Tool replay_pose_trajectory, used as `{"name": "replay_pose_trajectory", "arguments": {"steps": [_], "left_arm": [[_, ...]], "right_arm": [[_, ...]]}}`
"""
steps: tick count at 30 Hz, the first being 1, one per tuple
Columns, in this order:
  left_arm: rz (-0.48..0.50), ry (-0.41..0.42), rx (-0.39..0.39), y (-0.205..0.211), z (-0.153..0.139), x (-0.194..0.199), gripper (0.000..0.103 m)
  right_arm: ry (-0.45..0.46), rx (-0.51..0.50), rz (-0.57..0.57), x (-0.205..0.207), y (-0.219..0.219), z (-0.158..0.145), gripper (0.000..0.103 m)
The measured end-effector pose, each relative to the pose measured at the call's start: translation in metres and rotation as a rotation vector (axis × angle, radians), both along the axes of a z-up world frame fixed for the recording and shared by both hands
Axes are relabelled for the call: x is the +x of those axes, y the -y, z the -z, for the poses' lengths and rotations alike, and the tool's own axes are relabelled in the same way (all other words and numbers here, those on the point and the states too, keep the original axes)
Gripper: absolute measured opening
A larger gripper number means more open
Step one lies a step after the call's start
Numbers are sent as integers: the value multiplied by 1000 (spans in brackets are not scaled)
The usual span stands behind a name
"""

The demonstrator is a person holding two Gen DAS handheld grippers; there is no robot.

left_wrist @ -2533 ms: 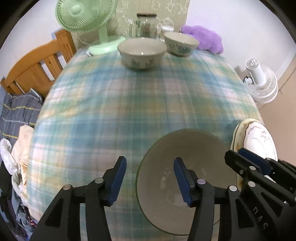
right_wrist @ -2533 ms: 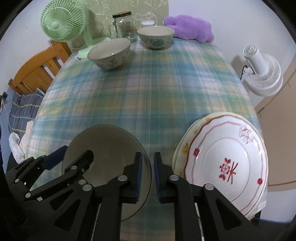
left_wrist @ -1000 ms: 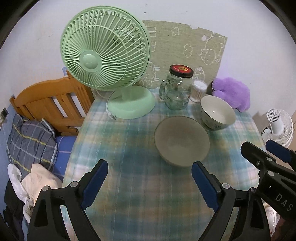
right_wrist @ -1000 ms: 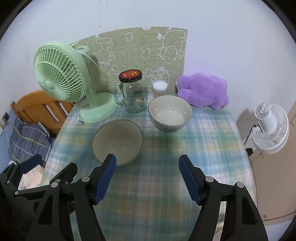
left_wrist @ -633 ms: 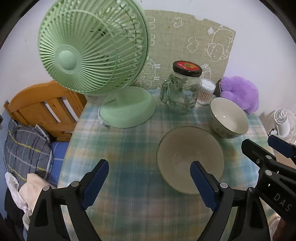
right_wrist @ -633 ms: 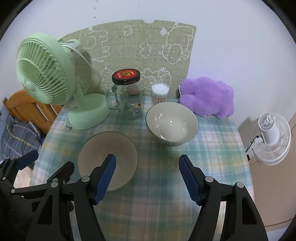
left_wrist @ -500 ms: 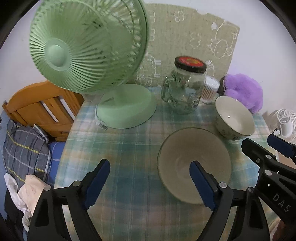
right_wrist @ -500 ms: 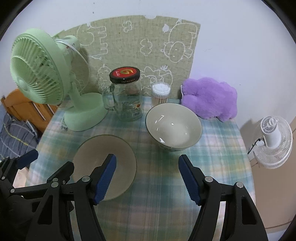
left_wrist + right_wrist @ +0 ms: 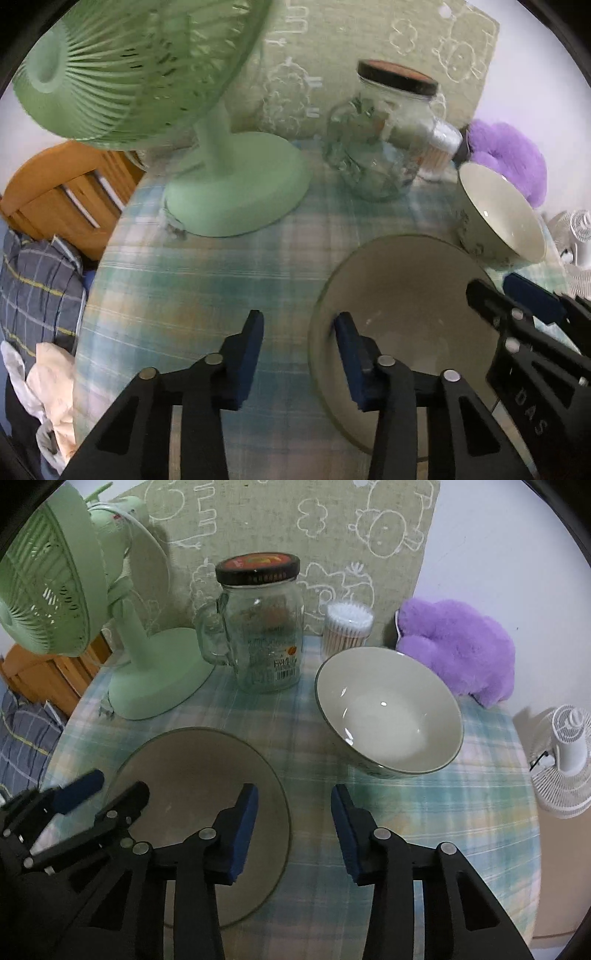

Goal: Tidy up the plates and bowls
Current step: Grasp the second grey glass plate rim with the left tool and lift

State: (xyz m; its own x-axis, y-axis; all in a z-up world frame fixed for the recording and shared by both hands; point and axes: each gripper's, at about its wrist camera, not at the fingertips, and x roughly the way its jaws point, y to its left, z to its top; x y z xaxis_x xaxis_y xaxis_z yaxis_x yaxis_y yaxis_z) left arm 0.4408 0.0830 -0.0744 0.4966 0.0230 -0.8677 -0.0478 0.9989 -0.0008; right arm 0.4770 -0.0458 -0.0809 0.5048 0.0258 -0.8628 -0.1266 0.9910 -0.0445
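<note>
On the near table, your left gripper [image 9: 297, 352] and right gripper [image 9: 293, 823] straddle opposite rims of 1 grey bowl [image 9: 192, 794], jaws closing, not yet gripping; uneven closure could tip it.

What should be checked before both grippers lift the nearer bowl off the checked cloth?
1. Left gripper straddles the rim of the nearer bowl, one finger inside, one outside: ok.
2. Right gripper straddles the opposite rim: ok.
3. Pads pressing on the rim: not ok; both sets of jaws are closing, with a gap visible on each side.
4. Nearer bowl empty: ok.
5. Clear of the farther bowl: ok, cloth shows between them.
6. Jar and green fan stand apart from the nearer bowl: ok.
</note>
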Motion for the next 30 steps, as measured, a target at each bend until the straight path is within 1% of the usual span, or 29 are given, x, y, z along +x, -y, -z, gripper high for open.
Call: {"name": "replay_pose_trajectory", "arguments": {"steps": [2, 4, 6, 8, 10, 12, 21, 30], "left_arm": [[13, -2, -4, 3, 2, 0, 34], [16, -5, -14, 3, 3, 2, 30], [16, -7, -27, 2, 3, 2, 28], [25, -7, -35, 1, 3, 2, 26], [37, -12, -45, 1, 4, 3, 19], [49, -12, -51, 3, 4, 3, 15], [67, -15, -33, 6, -1, -2, 13], [85, -21, -27, 9, -8, -17, 14]], "right_arm": [[4, -3, -1, 1, -2, 3, 31], [-4, 6, -6, 2, -3, 6, 29], [-11, 18, -14, 3, -5, 8, 22], [-9, 23, -17, 4, -6, 9, 20], [-7, 25, -19, 4, -6, 9, 20], [-10, 28, -25, 4, -6, 9, 20], [-28, 33, -25, -3, -5, 5, 18], [-31, 26, -17, -21, -3, -5, 18]]}}
